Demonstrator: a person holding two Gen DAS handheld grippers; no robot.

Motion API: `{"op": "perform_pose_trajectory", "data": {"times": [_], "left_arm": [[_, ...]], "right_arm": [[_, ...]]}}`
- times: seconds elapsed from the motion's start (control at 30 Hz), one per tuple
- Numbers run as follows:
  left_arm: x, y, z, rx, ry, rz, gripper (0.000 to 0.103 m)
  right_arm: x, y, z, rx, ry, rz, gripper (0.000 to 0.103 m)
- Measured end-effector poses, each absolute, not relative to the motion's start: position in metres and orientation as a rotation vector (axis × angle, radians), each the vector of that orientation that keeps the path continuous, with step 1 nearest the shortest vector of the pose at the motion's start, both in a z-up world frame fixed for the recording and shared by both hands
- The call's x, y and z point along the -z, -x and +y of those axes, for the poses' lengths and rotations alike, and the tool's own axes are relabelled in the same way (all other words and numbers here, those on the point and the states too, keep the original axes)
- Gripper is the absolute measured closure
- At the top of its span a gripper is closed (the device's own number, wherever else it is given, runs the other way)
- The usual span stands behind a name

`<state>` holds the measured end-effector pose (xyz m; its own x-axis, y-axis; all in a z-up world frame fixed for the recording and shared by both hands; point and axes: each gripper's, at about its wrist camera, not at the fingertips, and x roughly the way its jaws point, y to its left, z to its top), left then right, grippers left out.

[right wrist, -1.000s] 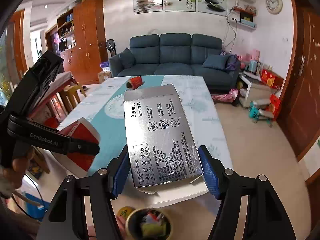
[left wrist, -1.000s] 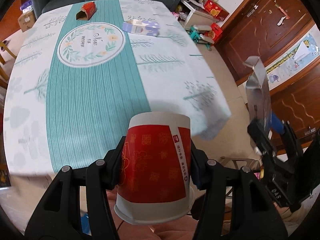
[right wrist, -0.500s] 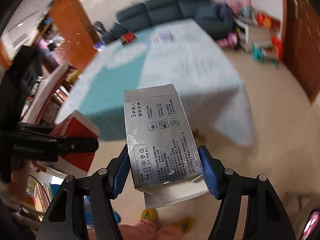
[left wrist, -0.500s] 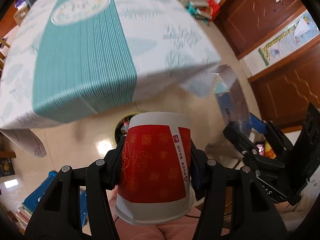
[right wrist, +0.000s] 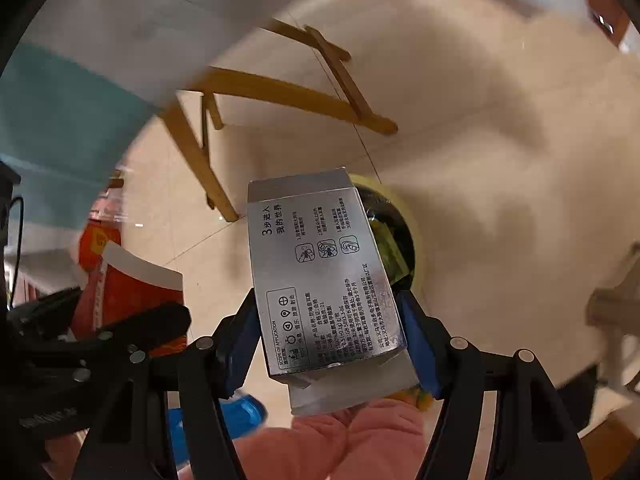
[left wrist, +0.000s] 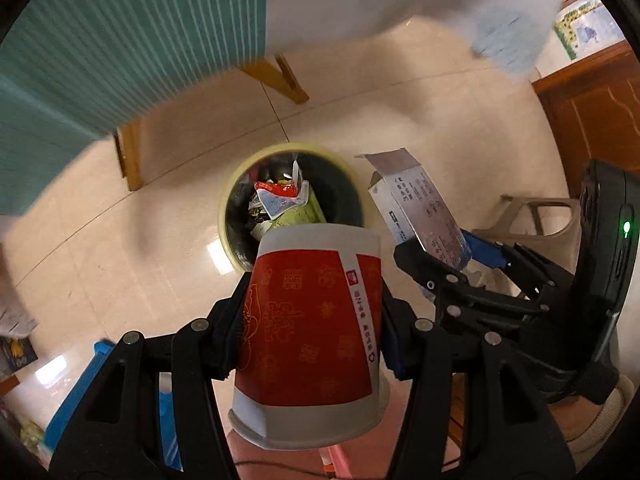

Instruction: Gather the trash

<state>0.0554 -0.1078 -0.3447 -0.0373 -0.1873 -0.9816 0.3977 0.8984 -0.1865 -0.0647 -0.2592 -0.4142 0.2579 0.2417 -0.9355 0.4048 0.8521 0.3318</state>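
Left wrist view shows the left gripper (left wrist: 312, 316) with its fingers clamped on the sides of a red and white paper cup (left wrist: 310, 316). The cup is held up in the air, above the floor, close to a round trash bin (left wrist: 228, 200) with a pale yellow rim. The bin stands on the shiny tile floor (left wrist: 120, 240), partly hidden behind the cup, and it already has wrappers and papers in it. The hanging edge of the table cloth (left wrist: 132, 36) and wooden legs (left wrist: 128, 156) show at the top.

Right wrist view shows the right gripper (right wrist: 328, 332) with its fingers clamped on the long sides of a silver box (right wrist: 320, 272) with small black writing. The box is also up in the air and blocks most of the bin (right wrist: 416, 232) behind it.

Both things look light and empty. The cup is thin paper, so a hard squeeze would likely crush it; holding it around the middle, as now, seems best. The box is thin card with a loose flap at its bottom end. It is stiffer along its edges, so the side hold looks safe. Both should drop easily once each one is right over the bin's mouth.
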Motion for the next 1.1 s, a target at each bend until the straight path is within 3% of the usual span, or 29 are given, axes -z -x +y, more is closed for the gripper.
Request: {"op": "perform_pose_trajectory", "data": {"times": [0.13,0.37,0.43,0.5,0.6,0.8,1.1], "left_arm": [[0.394,-0.060,-0.114,0.475,-0.213,1.539,0.051],[0.433,-0.077,-0.122,0.501,-0.232,1.538,0.048],[0.436,-0.082,-0.123,0.493,-0.236,1.532,0.041],[0.439,-0.086,-0.124,0.488,-0.234,1.532,0.025],[0.442,-0.093,-0.121,0.478,-0.222,1.531,0.020],[0.432,-0.094,-0.117,0.453,-0.201,1.519,0.019],[0.373,-0.075,-0.107,0.439,-0.183,1.485,0.019]], "right_arm": [[0.454,0.060,-0.270,0.137,-0.693,1.333,0.035],[0.479,0.036,-0.294,0.117,-0.787,1.330,0.035],[0.482,0.029,-0.299,0.106,-0.803,1.338,0.034],[0.484,0.029,-0.301,0.102,-0.822,1.339,0.027],[0.490,0.004,-0.303,0.089,-0.831,1.333,0.024],[0.473,-0.005,-0.302,0.069,-0.826,1.320,0.023],[0.412,-0.001,-0.297,0.078,-0.764,1.279,0.023]]}}
